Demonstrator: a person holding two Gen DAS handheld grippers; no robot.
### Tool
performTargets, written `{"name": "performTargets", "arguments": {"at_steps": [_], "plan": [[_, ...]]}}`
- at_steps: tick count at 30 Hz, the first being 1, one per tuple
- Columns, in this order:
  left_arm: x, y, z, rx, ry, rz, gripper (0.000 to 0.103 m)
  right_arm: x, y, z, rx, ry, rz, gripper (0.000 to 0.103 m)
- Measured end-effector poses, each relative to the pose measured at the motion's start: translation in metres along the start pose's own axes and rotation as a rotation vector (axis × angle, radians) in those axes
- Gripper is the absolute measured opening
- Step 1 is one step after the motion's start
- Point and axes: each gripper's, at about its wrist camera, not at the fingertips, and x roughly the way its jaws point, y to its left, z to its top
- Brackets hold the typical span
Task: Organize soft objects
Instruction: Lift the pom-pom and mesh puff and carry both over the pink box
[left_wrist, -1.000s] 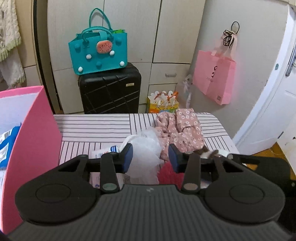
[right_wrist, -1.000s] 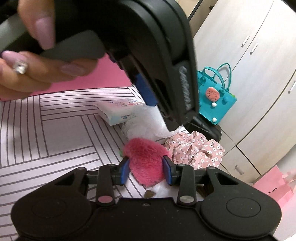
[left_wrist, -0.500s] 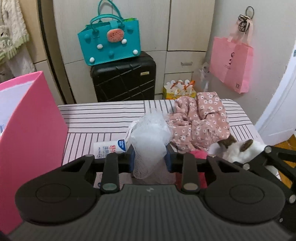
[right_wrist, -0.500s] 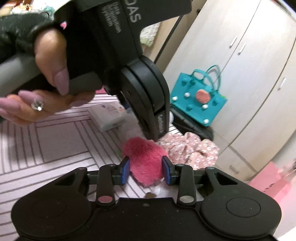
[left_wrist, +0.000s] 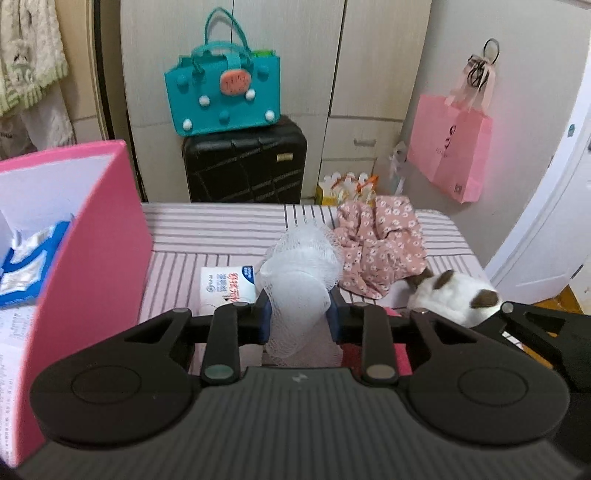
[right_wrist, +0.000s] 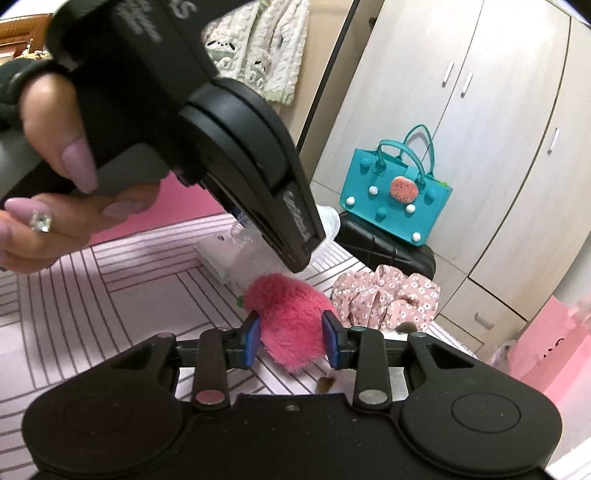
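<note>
Our left gripper (left_wrist: 297, 317) pinches the white mesh pouf (left_wrist: 301, 280); our right gripper (right_wrist: 291, 341) clamps the pink plush toy (right_wrist: 291, 325). The loose netting may slip free or snag when lifted.

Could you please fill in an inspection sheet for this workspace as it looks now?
Surface: striped table, partly covered.
Job's things: white mesh pouf and pink fluffy toy gripped; floral cloth, white-brown plush lying loose.
Clutter: tissue pack; pink box on the left.
Grippers: left hand-held gripper shut on the pouf; right hand-held gripper shut on the toy.
Cables: nothing seen.
Surroundings: teal bag on black suitcase, wardrobe.
</note>
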Motion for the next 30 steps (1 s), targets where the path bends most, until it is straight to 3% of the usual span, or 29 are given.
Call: {"name": "performTargets", "arguments": {"at_steps": [7, 13, 22, 30], "plan": [[-0.032, 0.006, -0.006, 0.009, -0.026, -0.024, 0.028, -0.025, 0.008, 0.006, 0.021, -0.015, 0.024, 0.038], [-0.052, 0.011, -0.015, 0.016, 0.004, -0.089, 0.028, -0.033, 0.006, 0.014, 0.096, 0.036, 0.078, 0.038], [-0.079, 0.017, -0.027, 0.072, 0.098, -0.209, 0.028, -0.045, -0.018, 0.015, 0.376, 0.163, 0.234, 0.039], [-0.104, 0.027, -0.042, 0.116, 0.195, -0.278, 0.027, -0.056, -0.008, 0.016, 0.452, 0.221, 0.328, 0.039]]}}
